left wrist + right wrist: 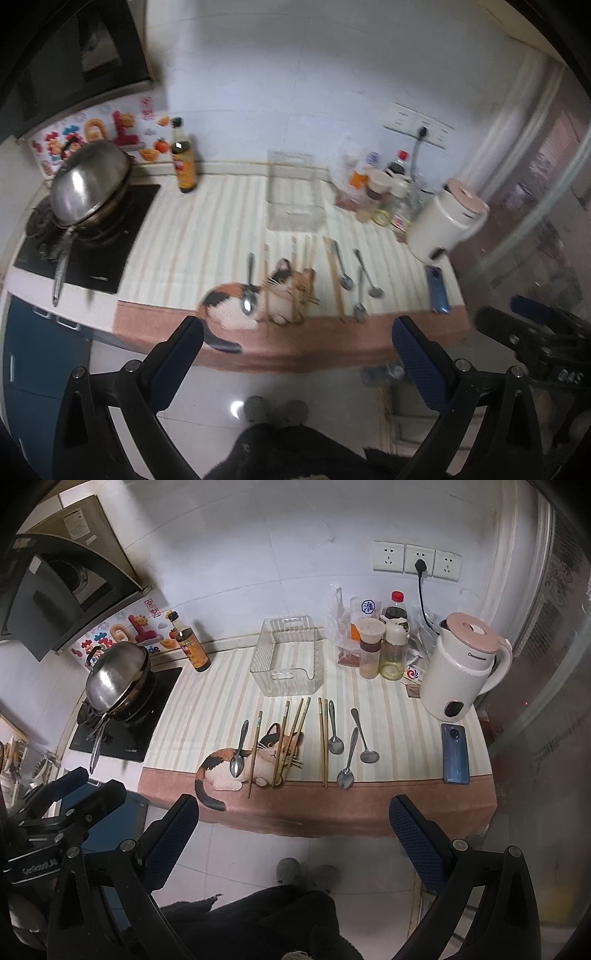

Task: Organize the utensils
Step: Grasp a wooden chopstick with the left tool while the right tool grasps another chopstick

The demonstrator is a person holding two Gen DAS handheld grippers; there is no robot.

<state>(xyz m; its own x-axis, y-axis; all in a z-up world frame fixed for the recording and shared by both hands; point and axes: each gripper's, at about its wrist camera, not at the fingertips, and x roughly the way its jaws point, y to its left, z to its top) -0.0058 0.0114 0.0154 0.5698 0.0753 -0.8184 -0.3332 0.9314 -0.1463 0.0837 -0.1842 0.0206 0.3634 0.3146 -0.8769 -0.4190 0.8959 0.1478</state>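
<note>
Several steel spoons and wooden chopsticks lie in a row on a striped mat with a cat picture. One spoon (238,751) (249,291) rests on the cat; others (334,727) (364,738) (348,764) lie right of the chopsticks (324,742) (334,277). A clear plastic bin (288,661) (293,201) stands empty behind them. My left gripper (295,345) and right gripper (293,821) both hang open above the floor, short of the counter's front edge, holding nothing. Each gripper shows at the edge of the other's view.
A steel wok (118,677) sits on the stove at left, with a sauce bottle (192,646) beside it. Jars and bottles (384,646), a white kettle (461,668) and a blue phone (455,753) occupy the right side. Below, a person's dark clothing and slippers (306,873).
</note>
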